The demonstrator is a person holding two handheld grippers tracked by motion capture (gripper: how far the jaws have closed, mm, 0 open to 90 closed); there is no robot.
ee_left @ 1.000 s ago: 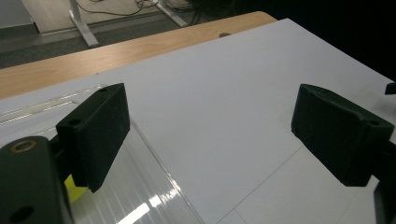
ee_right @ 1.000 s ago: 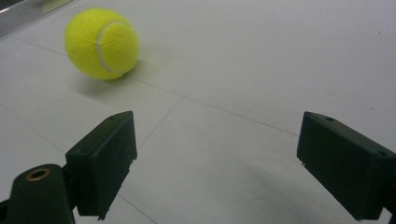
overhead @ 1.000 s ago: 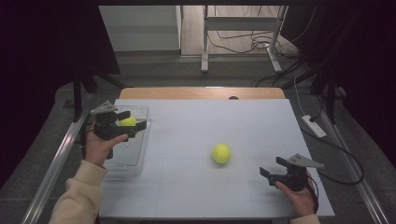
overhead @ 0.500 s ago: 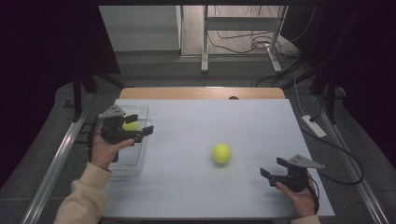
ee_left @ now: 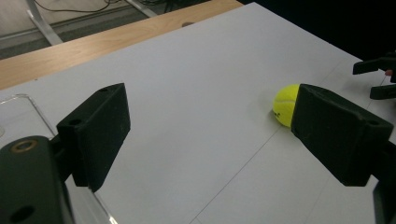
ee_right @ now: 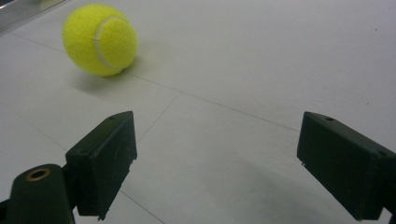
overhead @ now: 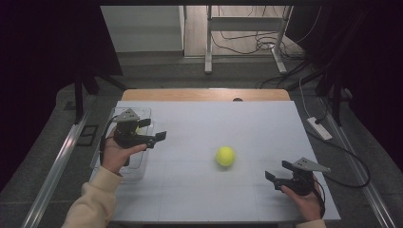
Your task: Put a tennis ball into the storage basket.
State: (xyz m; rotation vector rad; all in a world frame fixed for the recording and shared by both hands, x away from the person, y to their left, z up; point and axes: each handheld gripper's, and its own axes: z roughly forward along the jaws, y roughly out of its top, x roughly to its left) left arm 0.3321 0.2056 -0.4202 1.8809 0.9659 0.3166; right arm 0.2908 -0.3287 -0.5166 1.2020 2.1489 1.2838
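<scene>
At the left of the high view, the left gripper (overhead: 153,137), a black two-jaw tool with a grey three-cornered plate on top, is held in the person's left hand (overhead: 115,156) over the right edge of a clear plastic rectangular tray (overhead: 138,172). A second yellow-green ball (overhead: 139,128) peeks out just behind this gripper, over the tray; whether it rests on the tray floor cannot be told. The jaws stand wide apart with nothing between them, as the left gripper view makes plain: bare table shows in the gap. They point across the table toward the fuzzy yellow-green tennis ball (overhead: 225,156), which lies well apart from them, near the middle of the table. In the left gripper view that ball (ee_left: 286,104) sits partly behind the far jaw.

Further right, the right gripper (overhead: 278,175), black like the other and held in the person's right hand (overhead: 304,202), sits low near the table's front right corner. Its jaws are also spread, empty, aimed at the ball, which lies near but clear of them; in the right gripper view the ball (ee_right: 100,39) rests beyond the left jaw, touching only the tabletop.

The table (overhead: 247,123) has a pale grey-white top scored by thin lines, with a light wooden strip (overhead: 204,94) along its far edge. Beyond it, the room is dark, with a grey floor, white metal legs (overhead: 208,42) and loose cables (overhead: 247,45). A white power strip (overhead: 319,128) lies on the floor at the right.
</scene>
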